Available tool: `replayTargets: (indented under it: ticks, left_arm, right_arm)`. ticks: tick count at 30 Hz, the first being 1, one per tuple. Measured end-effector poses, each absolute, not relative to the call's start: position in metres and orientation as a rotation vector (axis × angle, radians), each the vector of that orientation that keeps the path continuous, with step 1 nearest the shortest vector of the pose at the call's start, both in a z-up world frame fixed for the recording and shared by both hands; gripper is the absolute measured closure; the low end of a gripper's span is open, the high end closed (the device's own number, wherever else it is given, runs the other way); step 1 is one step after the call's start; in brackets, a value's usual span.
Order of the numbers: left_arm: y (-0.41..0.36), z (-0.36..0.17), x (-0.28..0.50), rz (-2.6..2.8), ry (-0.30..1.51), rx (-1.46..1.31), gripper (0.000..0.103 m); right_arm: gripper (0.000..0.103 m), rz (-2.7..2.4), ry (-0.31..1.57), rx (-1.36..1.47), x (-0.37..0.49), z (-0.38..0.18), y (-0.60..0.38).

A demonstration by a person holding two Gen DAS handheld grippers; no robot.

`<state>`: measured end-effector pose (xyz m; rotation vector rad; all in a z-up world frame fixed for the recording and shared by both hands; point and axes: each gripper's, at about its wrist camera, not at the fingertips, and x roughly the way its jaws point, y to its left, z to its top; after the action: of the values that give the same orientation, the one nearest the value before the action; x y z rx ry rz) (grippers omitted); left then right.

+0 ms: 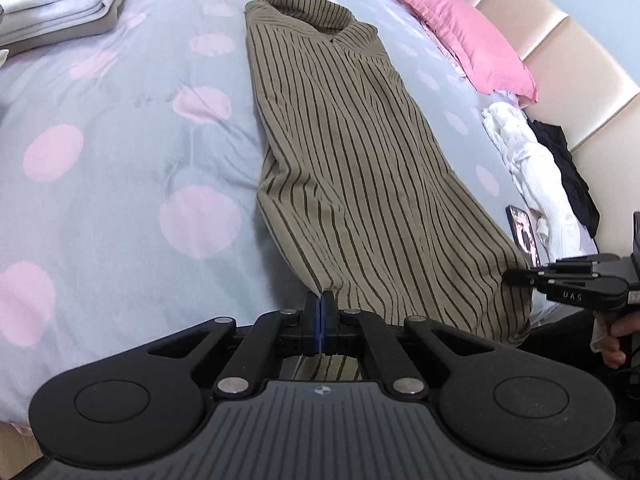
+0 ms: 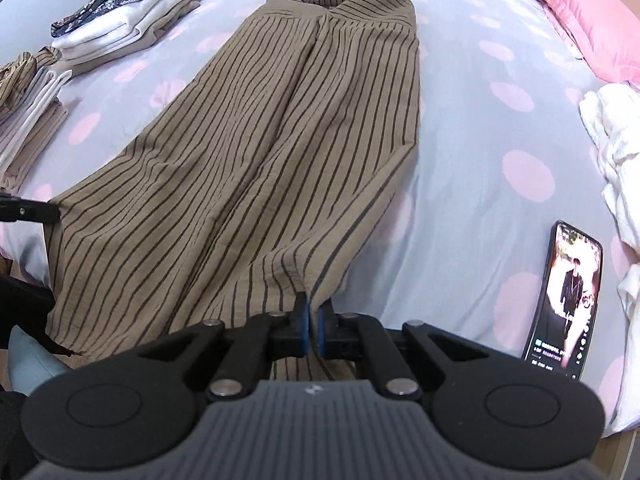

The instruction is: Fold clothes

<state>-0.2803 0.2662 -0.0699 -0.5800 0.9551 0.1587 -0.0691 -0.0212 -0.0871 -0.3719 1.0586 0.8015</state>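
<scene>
A brown garment with dark stripes [image 1: 352, 160] lies lengthwise on the bed, its waistband at the far end and its hem toward me. My left gripper [image 1: 320, 300] is shut on the hem's left corner, which is lifted a little off the sheet. In the right wrist view the same garment [image 2: 260, 140] spreads out ahead, and my right gripper [image 2: 313, 304] is shut on the hem's right corner. Each gripper also shows in the other's view: the right gripper [image 1: 507, 276] pinching cloth at the right edge, the left gripper [image 2: 54, 212] at the left edge.
The bed sheet [image 1: 120, 140] is grey with pink dots. Folded clothes [image 2: 128, 20] are stacked at the far left, with another stack [image 2: 28, 112] nearer. A lit phone [image 2: 564, 300], a crumpled white garment [image 2: 616, 140] and a pink pillow [image 1: 464, 36] lie to the right.
</scene>
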Motion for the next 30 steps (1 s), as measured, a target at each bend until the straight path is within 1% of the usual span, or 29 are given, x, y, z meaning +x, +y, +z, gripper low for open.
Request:
replayTargets:
  ticks: [8,20,25,30]
  left_arm:
    - [0.280,-0.053,-0.260,0.161,0.847,-0.588,0.103]
    - [0.328,-0.007,-0.195,0.204,0.702,-0.520,0.103]
    - [0.356,-0.005,-0.148,0.222,0.682,-0.491,0.103]
    - [0.389,-0.025,-0.096,0.255,0.689,-0.498,0.103]
  right_arm:
    - [0.098,0.810,0.990,-0.323,-0.061,-0.058,-0.033]
    - [0.099,0.808,0.863,-0.267,0.021,-0.019,-0.001]
    - [0.099,0.805,0.812,-0.263,0.067,-0.011,0.028]
    - [0.099,0.787,0.787,-0.254,0.117,-0.023,0.057]
